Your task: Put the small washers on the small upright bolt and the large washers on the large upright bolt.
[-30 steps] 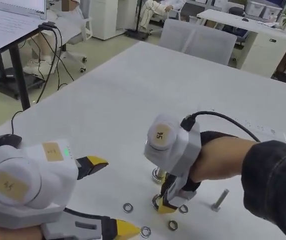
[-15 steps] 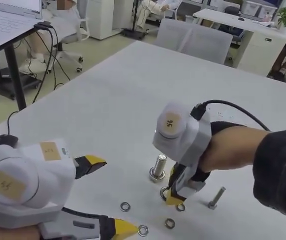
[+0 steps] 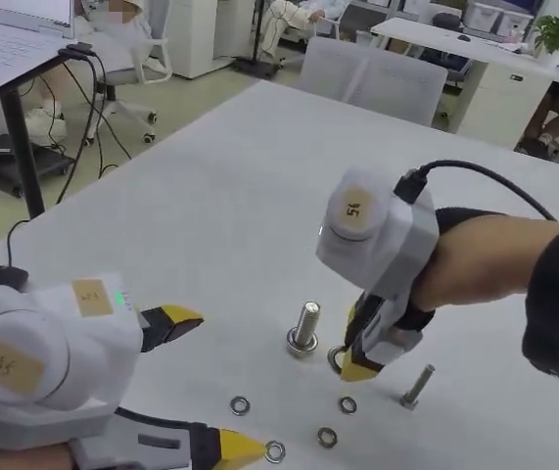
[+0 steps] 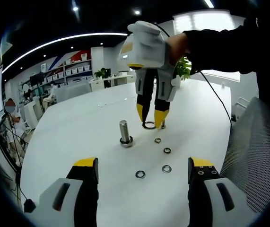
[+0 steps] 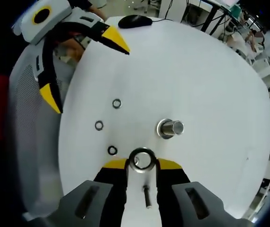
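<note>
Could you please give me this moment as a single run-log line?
right gripper: shut on large washer, beside large bolt | left gripper: open, empty | small washers: loose on table

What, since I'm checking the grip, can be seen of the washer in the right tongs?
The large washer is a shiny metal ring, held roughly level, pinched at its rim between the yellow tips of the right tongs. It hangs just above the white table, beside the large upright bolt, not over it.

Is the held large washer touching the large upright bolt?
Apart. The right gripper view shows a clear gap between the large washer and the large upright bolt.
</note>
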The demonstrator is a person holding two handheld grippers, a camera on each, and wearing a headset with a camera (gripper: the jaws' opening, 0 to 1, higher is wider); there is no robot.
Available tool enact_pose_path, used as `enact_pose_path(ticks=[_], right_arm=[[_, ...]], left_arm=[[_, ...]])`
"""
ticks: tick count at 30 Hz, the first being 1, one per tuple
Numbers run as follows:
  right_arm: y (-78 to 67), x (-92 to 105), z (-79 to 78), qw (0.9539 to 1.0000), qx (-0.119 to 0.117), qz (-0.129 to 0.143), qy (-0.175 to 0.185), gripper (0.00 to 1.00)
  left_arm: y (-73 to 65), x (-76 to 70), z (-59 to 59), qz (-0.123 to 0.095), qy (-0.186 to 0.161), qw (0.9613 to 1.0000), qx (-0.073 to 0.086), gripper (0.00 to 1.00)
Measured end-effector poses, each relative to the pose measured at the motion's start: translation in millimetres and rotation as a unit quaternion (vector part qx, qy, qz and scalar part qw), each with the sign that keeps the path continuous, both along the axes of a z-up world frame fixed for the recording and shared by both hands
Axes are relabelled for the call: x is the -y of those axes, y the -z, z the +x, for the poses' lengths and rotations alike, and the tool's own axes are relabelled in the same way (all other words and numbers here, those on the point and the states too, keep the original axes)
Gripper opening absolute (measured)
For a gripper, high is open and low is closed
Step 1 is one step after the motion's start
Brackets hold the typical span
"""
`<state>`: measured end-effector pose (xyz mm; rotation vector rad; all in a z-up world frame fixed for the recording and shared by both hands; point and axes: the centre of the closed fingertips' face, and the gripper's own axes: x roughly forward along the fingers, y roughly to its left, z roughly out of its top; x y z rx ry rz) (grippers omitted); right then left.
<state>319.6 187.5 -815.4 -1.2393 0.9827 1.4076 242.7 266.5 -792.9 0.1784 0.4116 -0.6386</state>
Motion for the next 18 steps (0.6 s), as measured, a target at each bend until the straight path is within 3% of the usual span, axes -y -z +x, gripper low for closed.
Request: enact_pose_path(ticks=[18], right_arm=[[-32.3, -28.5, 22.9, 0.999, 0.031, 0.03, -0.015, 0.24]], left_arm=[[1.1, 0.2, -0.3, 0.002, 0.001, 1.0, -0.003, 0.77]])
